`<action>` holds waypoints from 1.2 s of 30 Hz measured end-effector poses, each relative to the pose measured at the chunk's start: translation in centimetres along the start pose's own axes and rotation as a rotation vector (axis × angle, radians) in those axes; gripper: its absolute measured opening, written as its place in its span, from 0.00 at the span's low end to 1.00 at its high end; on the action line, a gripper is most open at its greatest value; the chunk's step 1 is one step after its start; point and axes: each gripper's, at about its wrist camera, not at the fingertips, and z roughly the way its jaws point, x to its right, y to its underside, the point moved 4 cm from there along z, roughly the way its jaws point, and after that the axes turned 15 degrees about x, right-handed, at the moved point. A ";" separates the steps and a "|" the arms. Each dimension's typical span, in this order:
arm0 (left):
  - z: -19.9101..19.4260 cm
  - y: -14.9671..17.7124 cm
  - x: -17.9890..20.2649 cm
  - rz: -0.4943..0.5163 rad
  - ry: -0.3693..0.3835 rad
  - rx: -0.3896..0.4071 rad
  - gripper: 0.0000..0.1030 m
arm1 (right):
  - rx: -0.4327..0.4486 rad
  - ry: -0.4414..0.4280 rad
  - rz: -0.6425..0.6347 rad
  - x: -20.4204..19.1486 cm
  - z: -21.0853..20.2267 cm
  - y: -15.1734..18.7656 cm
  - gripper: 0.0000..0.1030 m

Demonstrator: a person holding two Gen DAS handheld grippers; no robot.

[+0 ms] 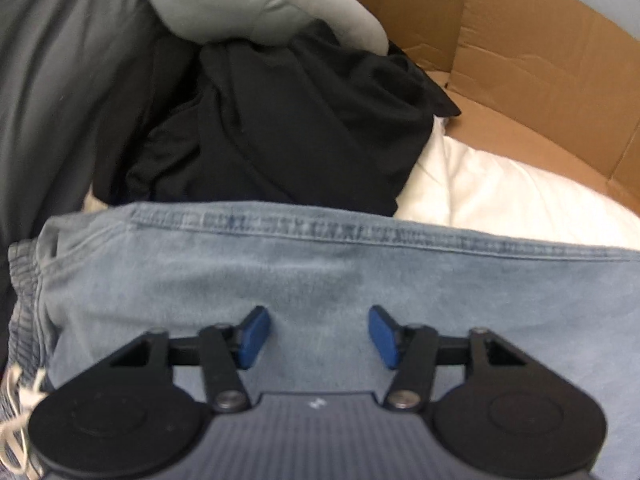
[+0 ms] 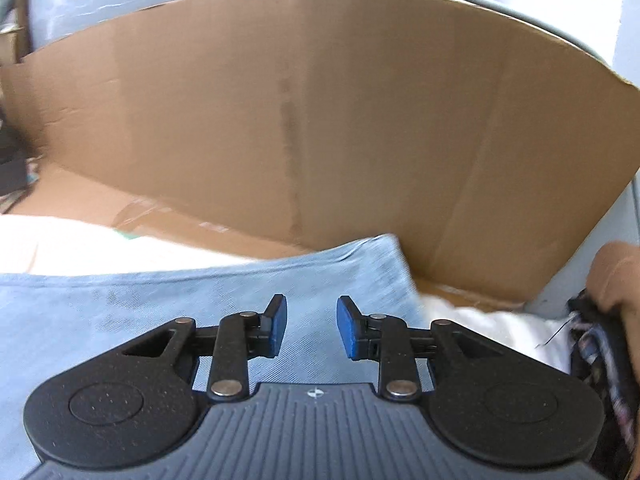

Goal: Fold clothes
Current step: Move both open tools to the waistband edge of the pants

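Fingers of the left gripper stand apart with nothing between them. Under and ahead of them lies the blue garment, its stitched hem just past the tips. Beyond the hem sits a heap of black cloth with a grey piece on top, and white cloth off to the right.

From the right wrist, the right gripper also stands open and empty over the blue garment, whose corner lies ahead near the cardboard wall. If the fingers close too deep, they may pinch the white cloth underneath too, and the fold could go crooked.
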 end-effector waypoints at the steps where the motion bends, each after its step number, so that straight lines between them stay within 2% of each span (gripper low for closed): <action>1: 0.4 -0.2 0.3 0.008 0.002 0.003 0.48 | -0.003 -0.017 -0.006 -0.7 -0.2 0.1 0.34; 6: 2.3 -1.1 2.0 0.047 0.015 0.019 0.50 | -0.033 -0.129 -0.040 -4.8 -1.7 2.1 0.35; 9: 3.3 -1.5 2.6 0.058 0.005 0.030 0.54 | -0.040 -0.207 -0.071 -9.7 -0.6 3.3 0.35; 13: 3.9 -2.0 3.5 0.094 -0.008 0.067 0.56 | -0.053 -0.313 -0.072 -14.2 -2.4 3.8 0.35; 17: 4.7 -2.7 4.1 0.101 -0.010 0.058 0.60 | -0.072 -0.378 -0.114 -18.9 -2.0 4.1 0.36; 20: 5.0 -2.9 4.4 0.100 -0.012 0.058 0.62 | -0.071 -0.370 -0.180 -21.8 -1.0 4.6 0.36; 26: 5.5 -2.9 4.4 0.075 -0.020 0.061 0.66 | -0.094 -0.336 -0.119 -22.5 2.1 3.0 0.37; 30: 5.2 -3.1 4.1 0.037 -0.013 0.047 0.66 | -0.102 -0.313 -0.148 -23.3 3.7 2.0 0.38; 36: 4.1 -4.2 2.9 -0.022 0.023 0.011 0.60 | -0.162 -0.311 -0.023 -21.9 2.7 -0.6 0.39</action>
